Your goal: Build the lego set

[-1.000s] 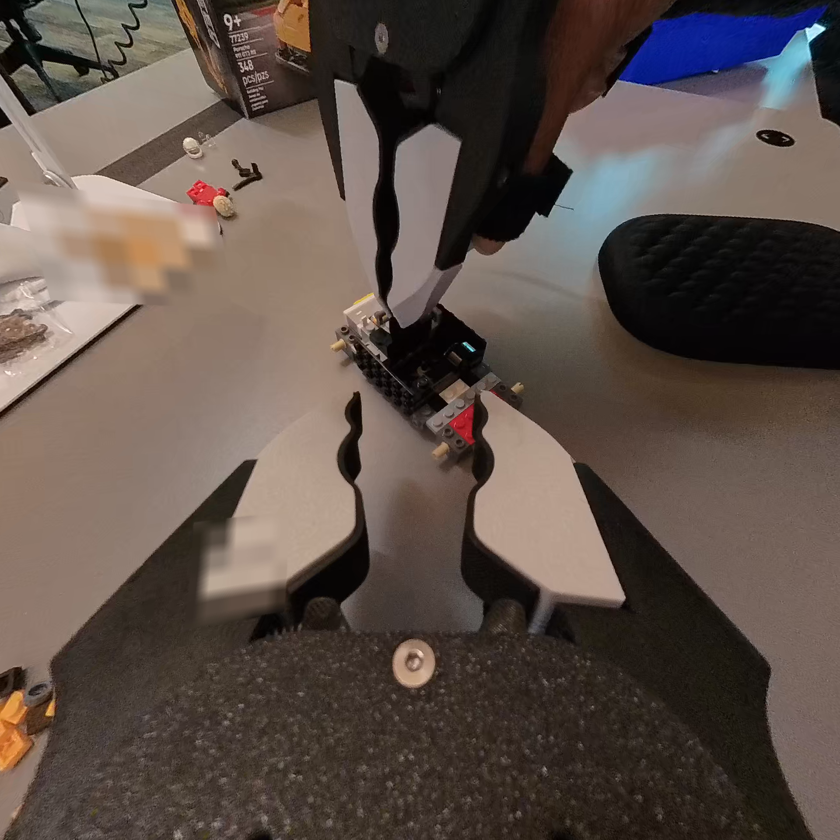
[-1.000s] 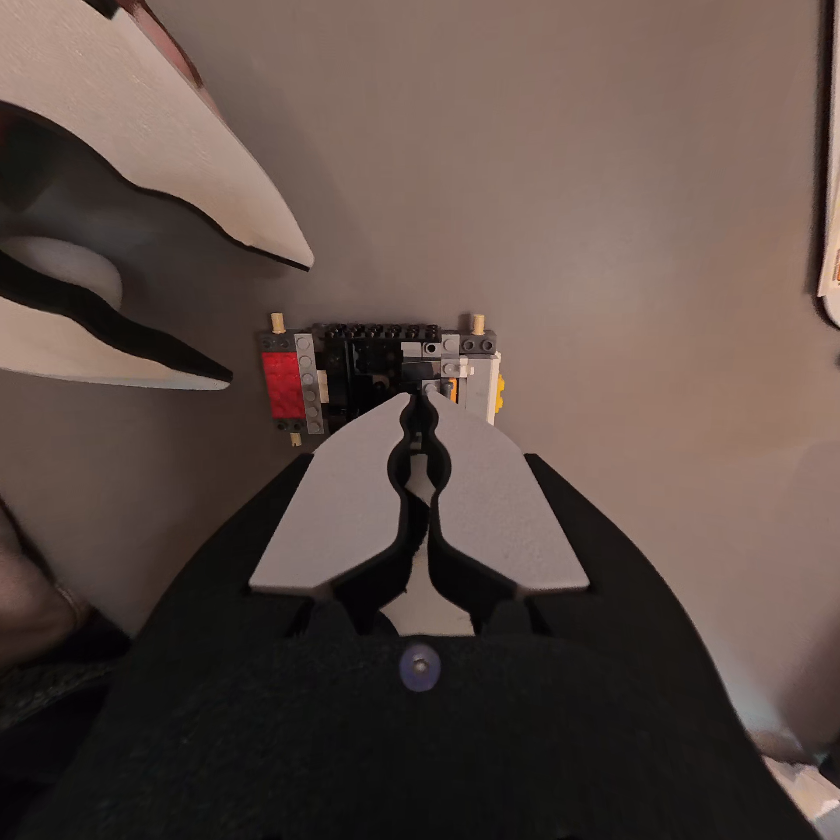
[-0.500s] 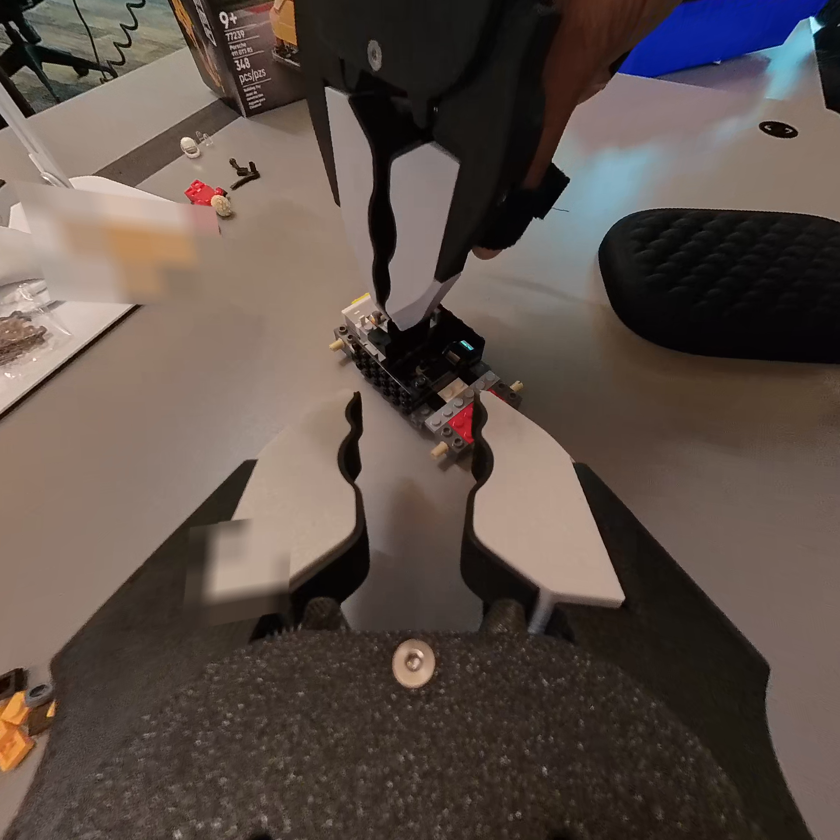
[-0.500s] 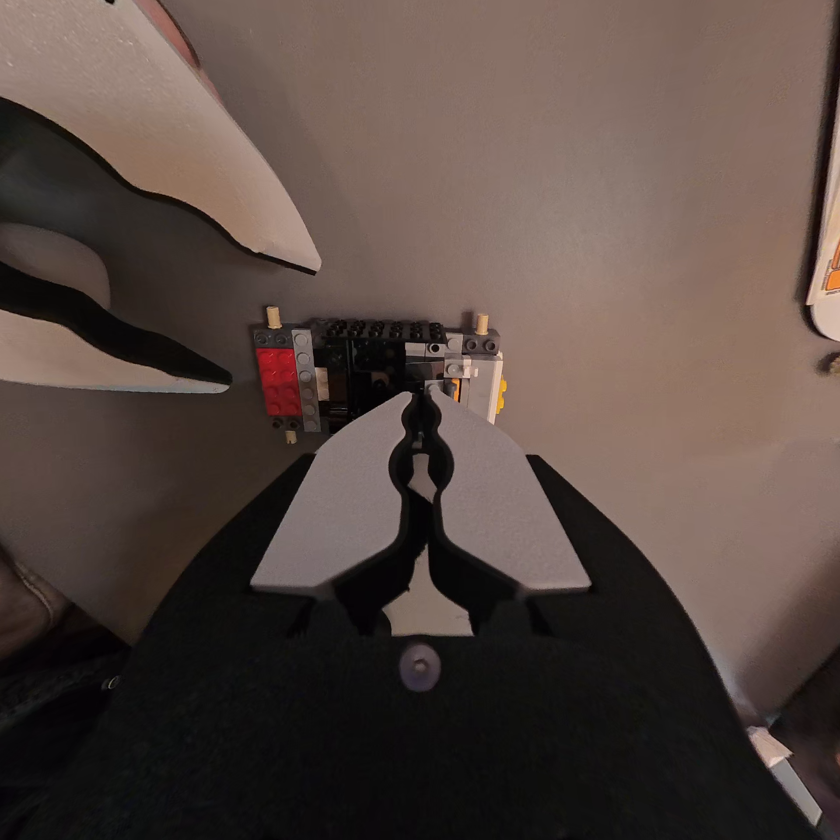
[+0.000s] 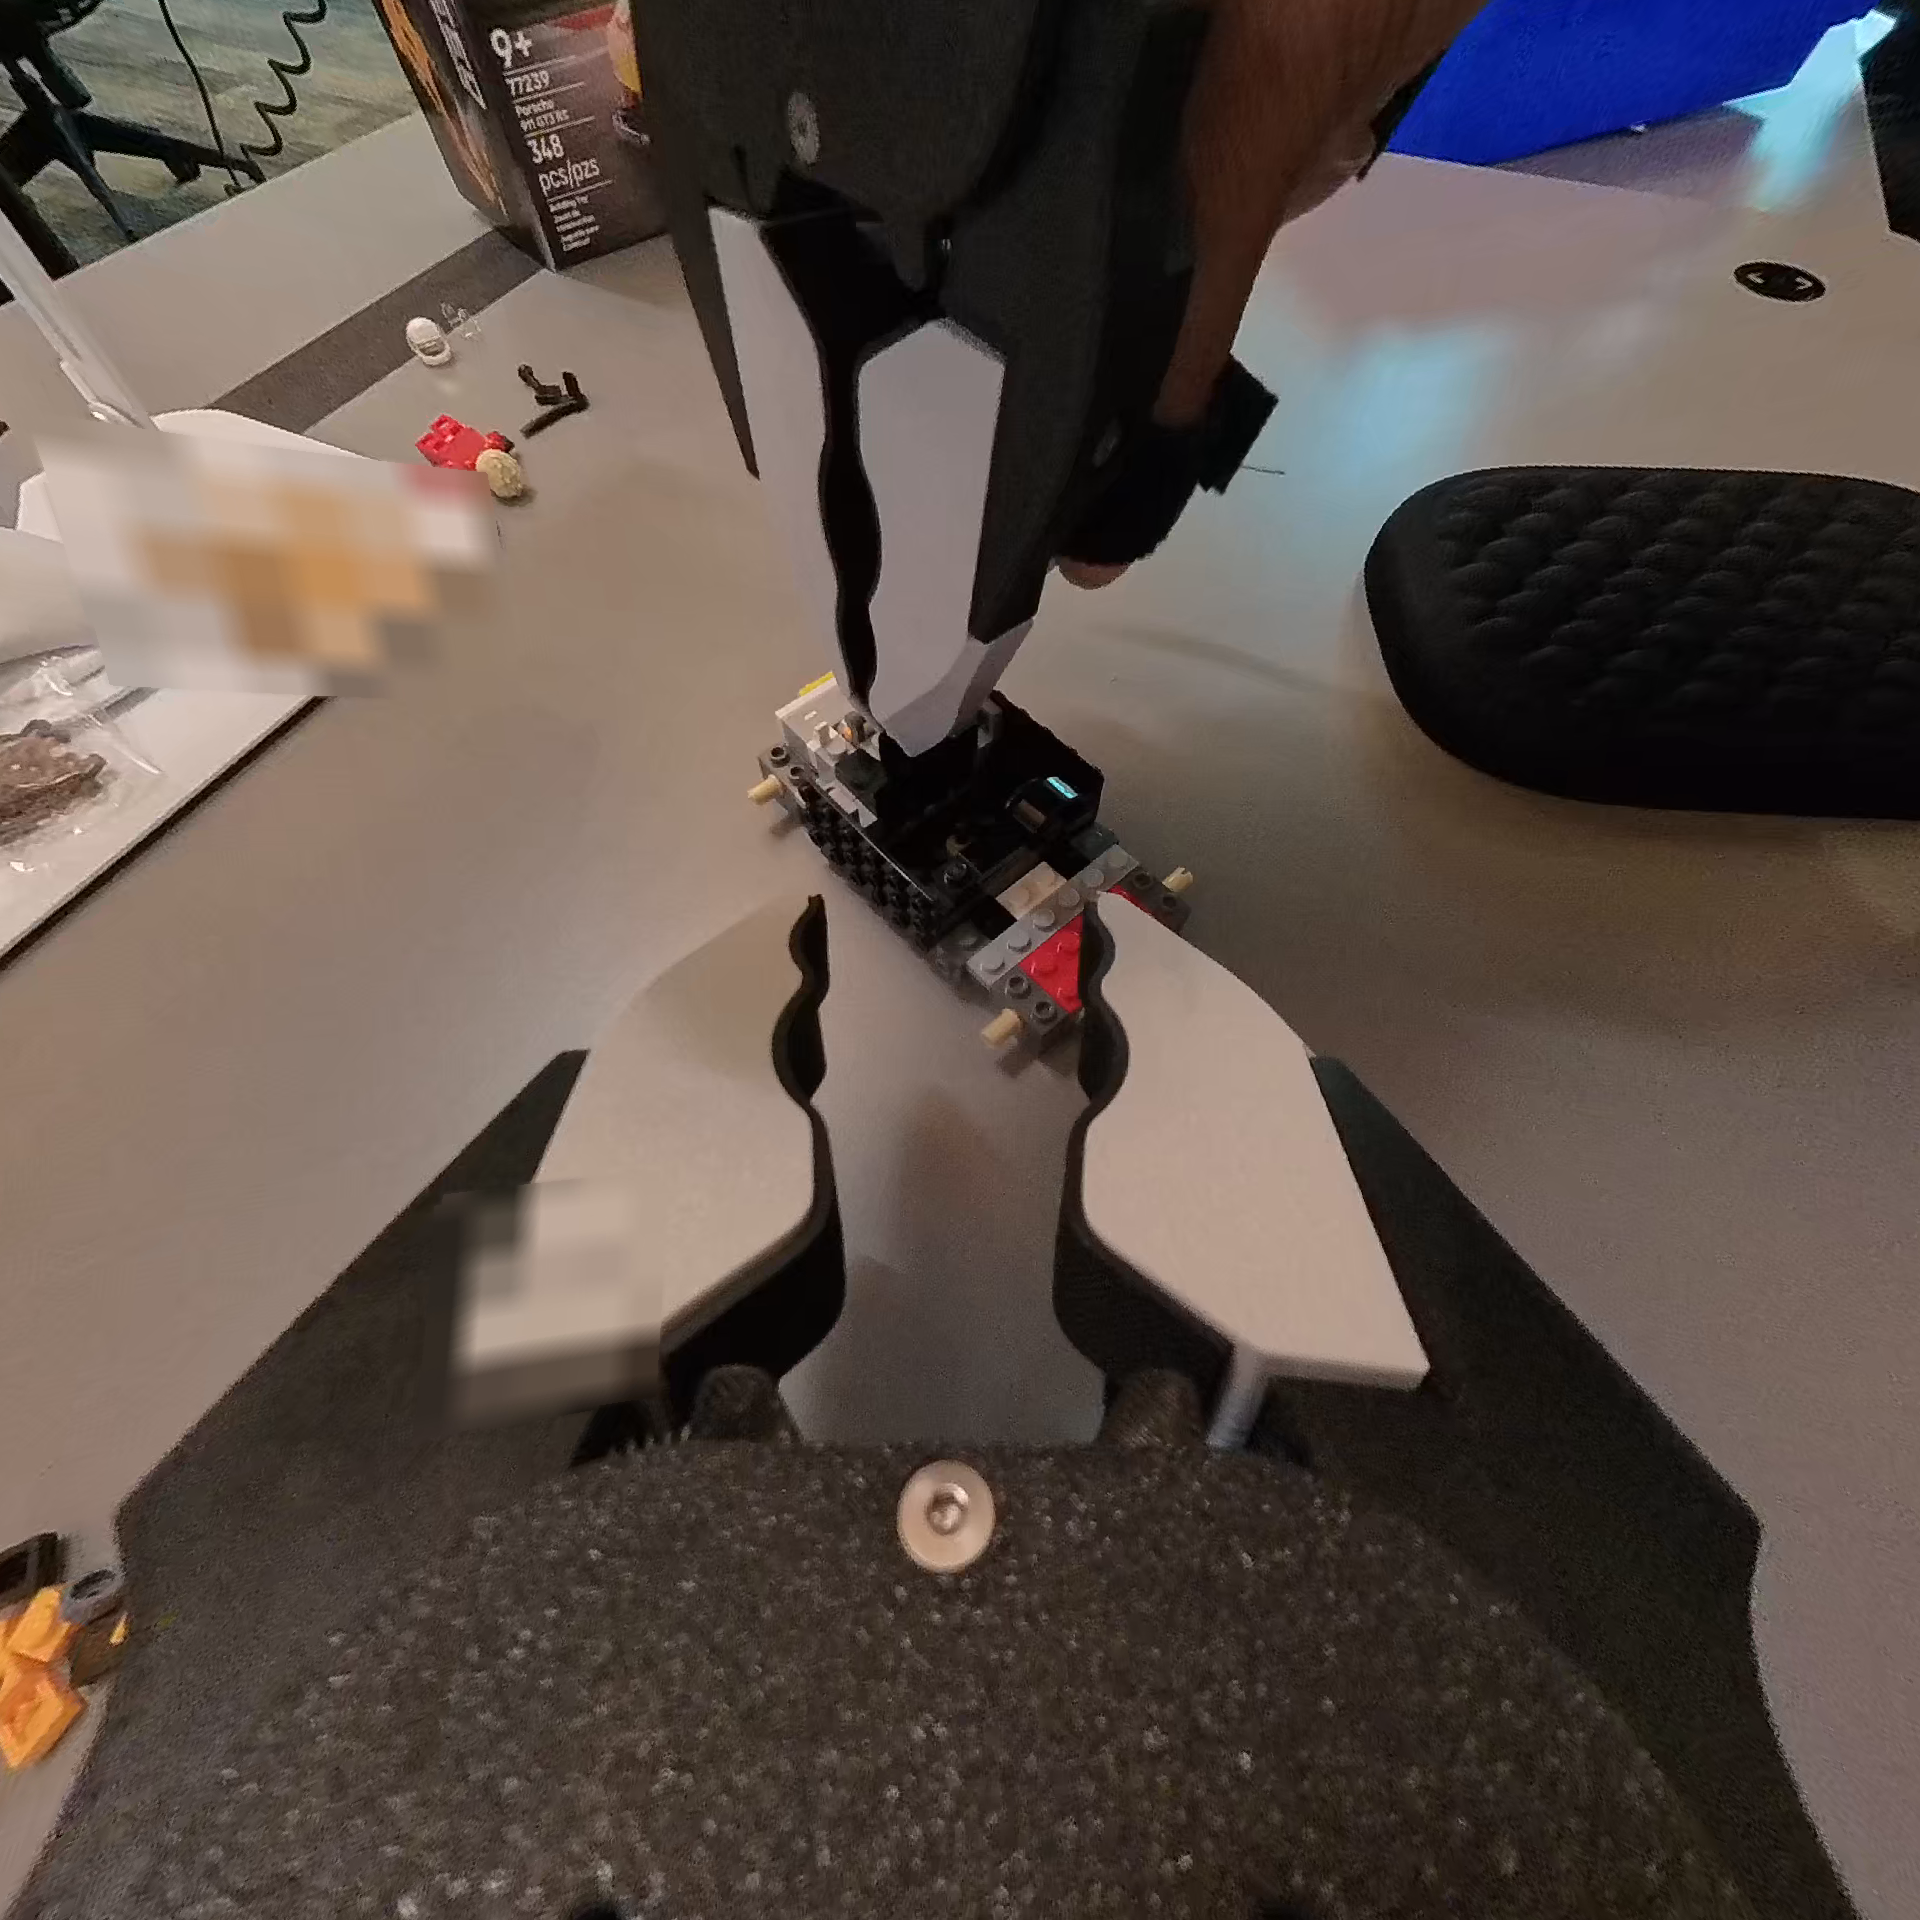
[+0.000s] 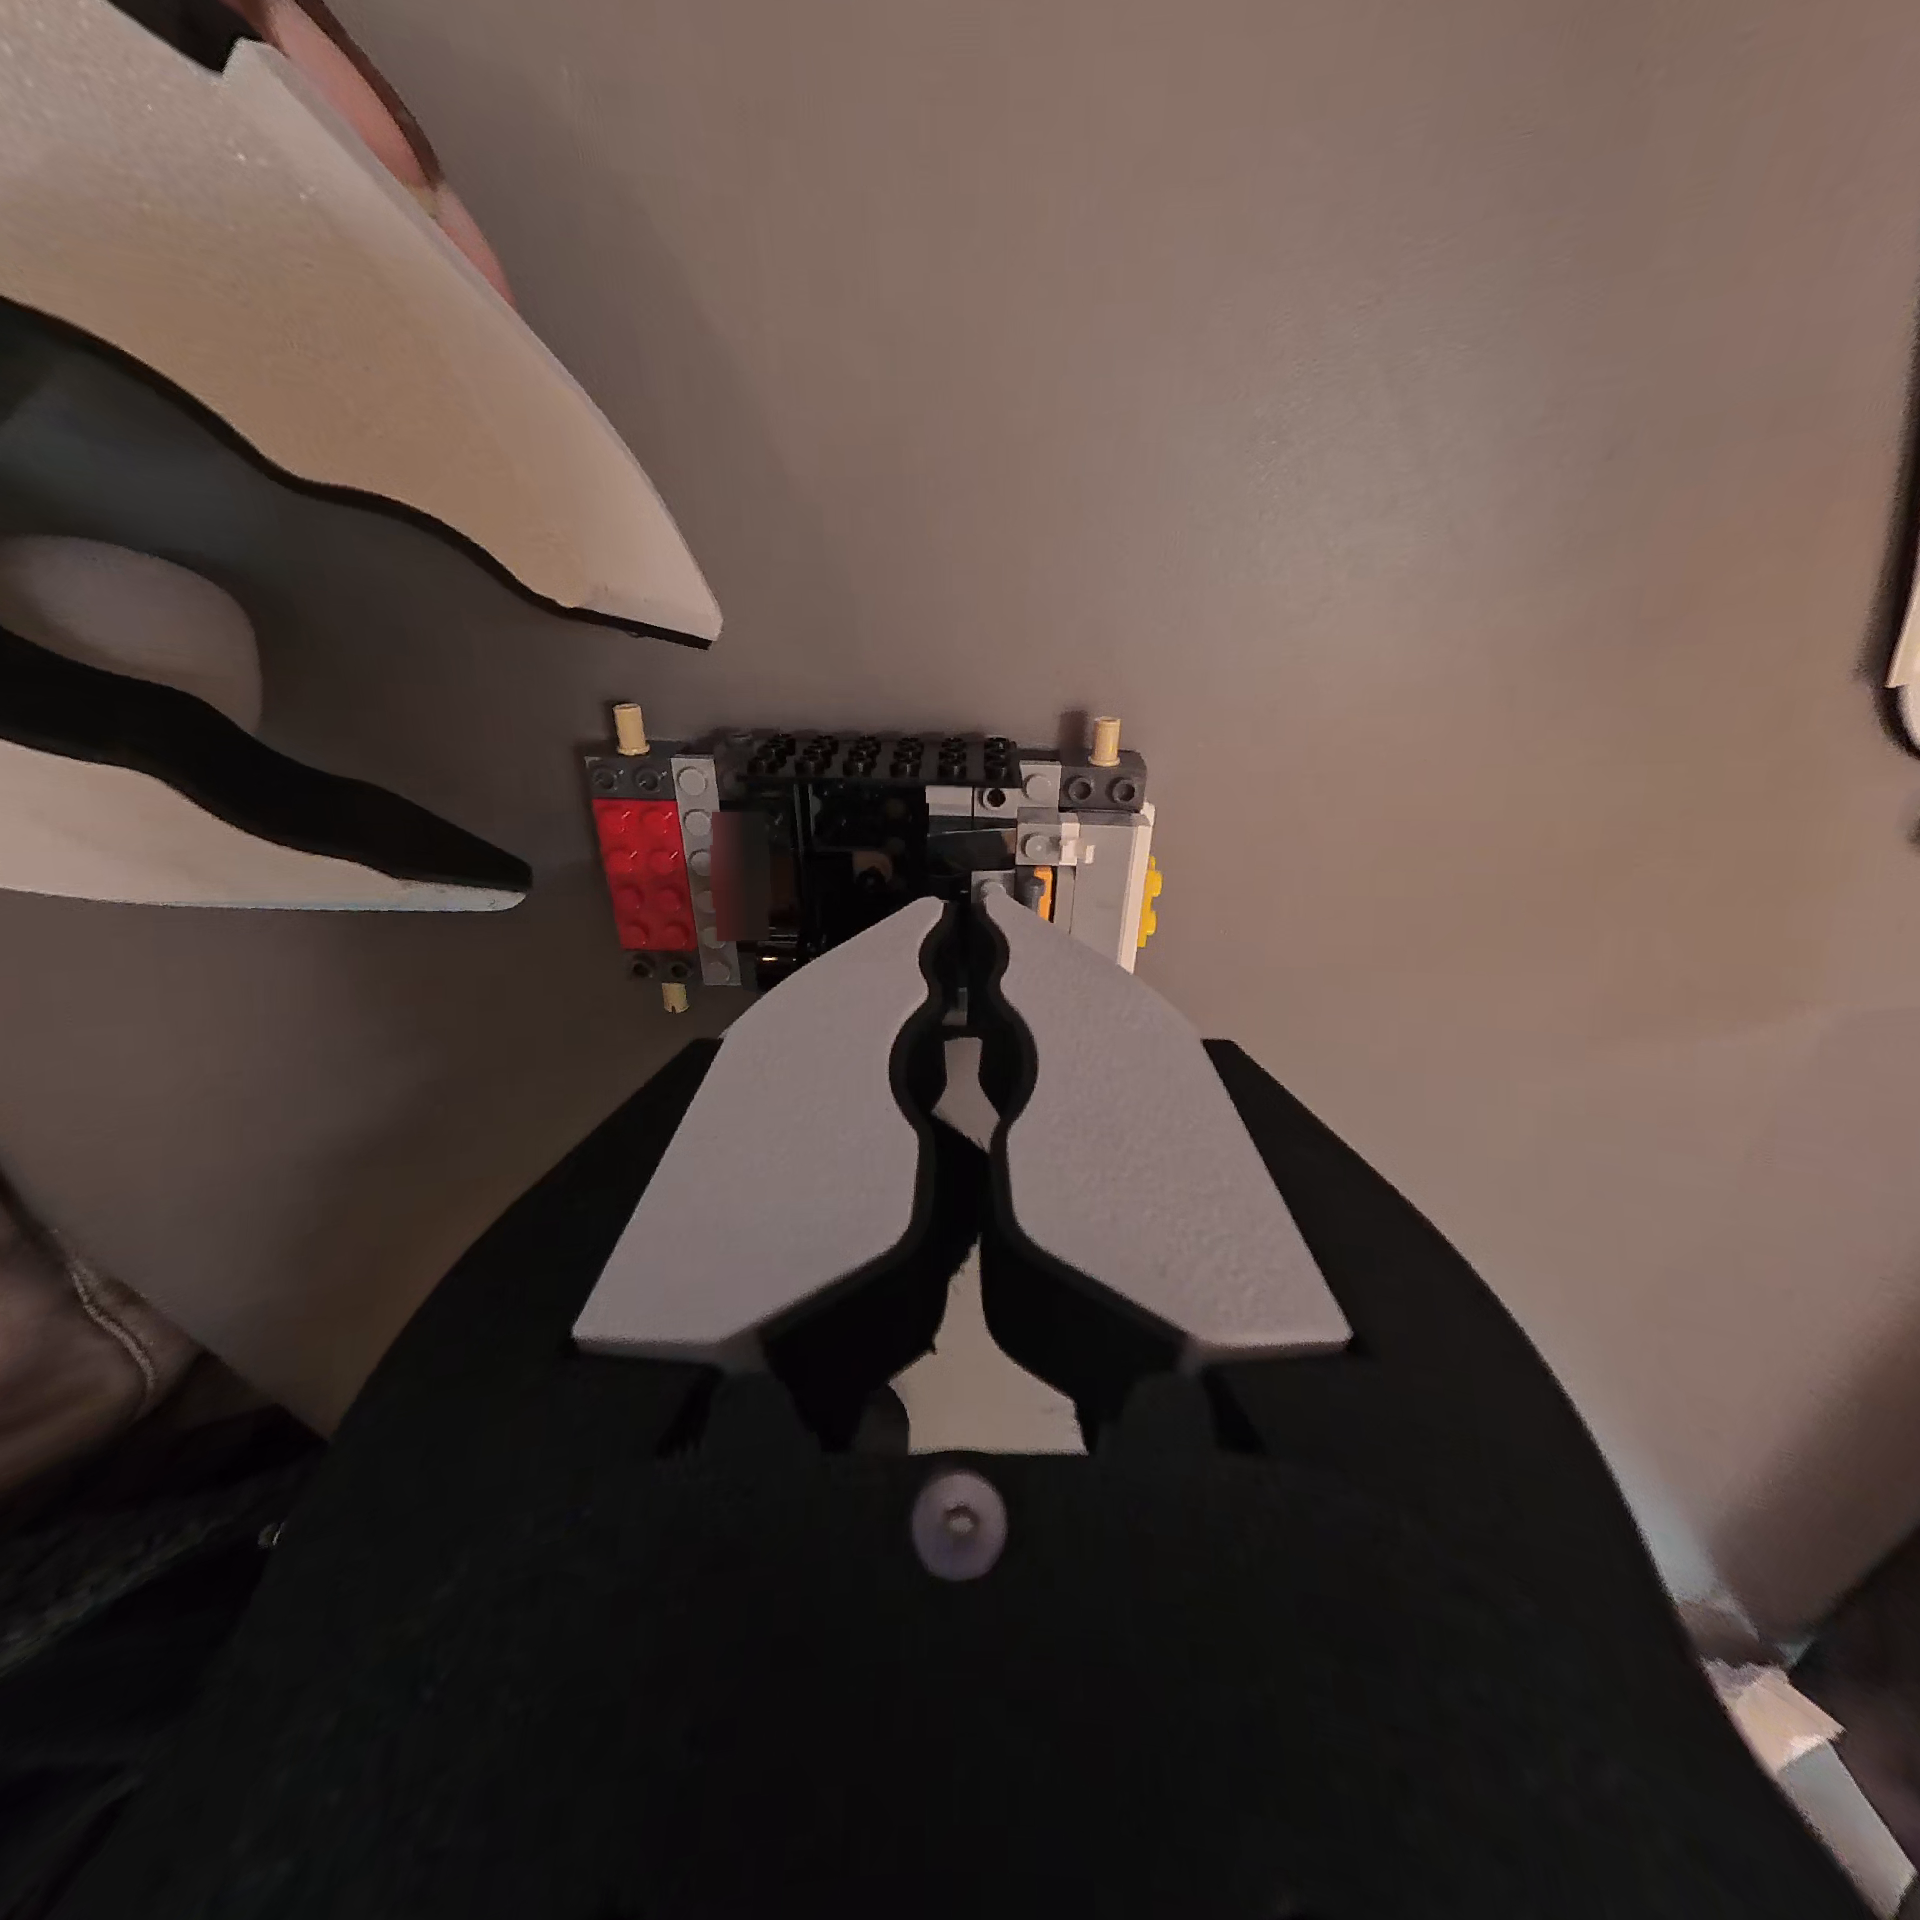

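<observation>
The partly built lego car (image 5: pixel 935 842) lies on the grey table (image 5: pixel 416 935); it is black in the middle, red and grey at the near end, white and yellow at the far end. My left gripper (image 5: pixel 951 925) is open and empty, with its right finger touching the red end. My right gripper (image 5: pixel 914 727) comes down from above, shut on a small black piece (image 5: pixel 920 764) that rests on the build near the white end. In the right wrist view the right gripper (image 6: pixel 961 912) is over the car (image 6: pixel 862 769), and the left gripper (image 6: pixel 613 758) stands open by the red end (image 6: pixel 639 873).
The lego box (image 5: pixel 540 135) stands at the back left. Loose red (image 5: pixel 457 442), white (image 5: pixel 426 338) and black (image 5: pixel 551 400) pieces lie near it. A bag of parts on a white sheet (image 5: pixel 62 769) is at the left, orange pieces (image 5: pixel 42 1683) are at the bottom left, and a black padded cushion (image 5: pixel 1662 644) is at the right.
Almost nothing. The right gripper stays on the build near the white end and has tilted slightly. The left gripper stays open at the red end.
</observation>
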Motion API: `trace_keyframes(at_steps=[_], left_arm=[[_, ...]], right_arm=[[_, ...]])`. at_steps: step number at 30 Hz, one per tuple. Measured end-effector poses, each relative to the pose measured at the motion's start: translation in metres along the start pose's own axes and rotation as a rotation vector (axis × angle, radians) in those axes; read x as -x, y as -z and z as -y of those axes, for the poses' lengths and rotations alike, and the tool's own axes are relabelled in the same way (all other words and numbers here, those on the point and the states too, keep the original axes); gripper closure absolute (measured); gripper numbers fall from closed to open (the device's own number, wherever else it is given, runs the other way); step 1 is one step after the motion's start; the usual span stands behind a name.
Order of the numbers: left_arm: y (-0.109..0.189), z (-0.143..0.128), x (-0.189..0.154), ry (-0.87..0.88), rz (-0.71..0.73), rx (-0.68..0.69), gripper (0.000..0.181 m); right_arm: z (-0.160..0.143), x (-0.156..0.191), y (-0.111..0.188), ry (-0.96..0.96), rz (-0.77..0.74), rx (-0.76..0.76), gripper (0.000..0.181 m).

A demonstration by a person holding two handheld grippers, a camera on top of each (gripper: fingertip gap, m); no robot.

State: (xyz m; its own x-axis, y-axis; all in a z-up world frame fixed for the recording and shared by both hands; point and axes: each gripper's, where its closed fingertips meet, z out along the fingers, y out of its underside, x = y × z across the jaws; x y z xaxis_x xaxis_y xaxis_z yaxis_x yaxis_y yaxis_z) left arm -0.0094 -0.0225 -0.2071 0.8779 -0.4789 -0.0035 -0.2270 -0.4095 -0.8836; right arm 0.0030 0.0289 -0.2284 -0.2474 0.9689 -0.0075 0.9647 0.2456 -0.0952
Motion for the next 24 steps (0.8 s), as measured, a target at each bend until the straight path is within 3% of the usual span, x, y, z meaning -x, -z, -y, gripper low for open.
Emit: trace_keyframes(at_steps=[4, 6, 8, 16, 24], left_arm=[[0.0, 0.0, 0.0, -0.001, 0.0, 0.0, 0.135], [0.0, 0.0, 0.0, 0.001, -0.001, -0.001, 0.135], [0.0, 0.0, 0.0, 0.004, -0.003, 0.0, 0.135], [-0.001, -0.001, -0.001, -0.003, -0.006, 0.009, 0.135], [-0.001, -0.001, -0.001, -0.003, -0.007, 0.01, 0.135]], right_arm=[[0.001, -0.003, 0.002, -0.01, -0.021, -0.072, 0.178], [0.006, 0.0, 0.011, -0.04, 0.023, -0.166, 0.164], [0.008, 0.002, 0.023, -0.07, 0.062, -0.252, 0.161], [-0.004, 0.0, 0.021, -0.053, 0.059, -0.464, 0.171], [0.006, -0.002, 0.003, -0.006, 0.026, -0.376, 0.177]])
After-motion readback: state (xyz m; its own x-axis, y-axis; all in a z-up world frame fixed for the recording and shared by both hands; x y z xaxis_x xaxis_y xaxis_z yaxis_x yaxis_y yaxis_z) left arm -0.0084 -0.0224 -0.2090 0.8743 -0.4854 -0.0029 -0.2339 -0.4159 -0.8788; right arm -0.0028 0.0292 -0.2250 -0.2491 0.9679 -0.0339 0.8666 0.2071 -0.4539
